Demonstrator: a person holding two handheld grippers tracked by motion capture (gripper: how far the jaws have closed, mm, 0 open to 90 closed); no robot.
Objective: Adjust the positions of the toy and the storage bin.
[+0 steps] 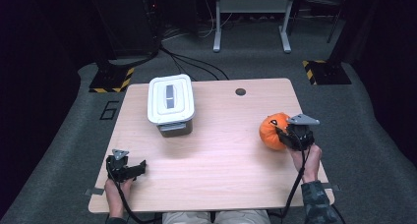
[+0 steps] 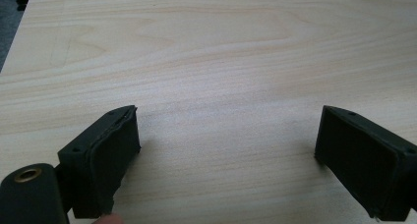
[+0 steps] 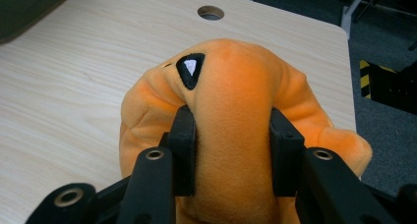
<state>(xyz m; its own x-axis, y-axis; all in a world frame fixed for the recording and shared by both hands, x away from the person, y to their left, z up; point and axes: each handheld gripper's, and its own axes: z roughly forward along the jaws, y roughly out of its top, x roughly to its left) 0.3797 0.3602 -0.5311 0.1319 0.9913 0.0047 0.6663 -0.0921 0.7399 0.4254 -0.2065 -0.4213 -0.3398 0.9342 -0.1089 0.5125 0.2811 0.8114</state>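
Plush pumpkin (image 1: 272, 131): orange, soft, with a black and white eye patch; sits near the right edge of the counter (image 1: 221, 150), about midway along it.
Right hand-held gripper (image 3: 231, 135): jaws pinching a fold of the plush pumpkin, fabric bulging between the pads; seen beside the toy in the high view (image 1: 291, 135).
Left hand-held gripper (image 2: 226, 150): jaws spread wide over bare wood, nothing between them; near the front left corner (image 1: 129, 169).
Lidded container (image 1: 170, 104): white lid on, toward the far left of the counter, well apart from both grippers.
Cable hole (image 1: 240, 92): near the far edge.
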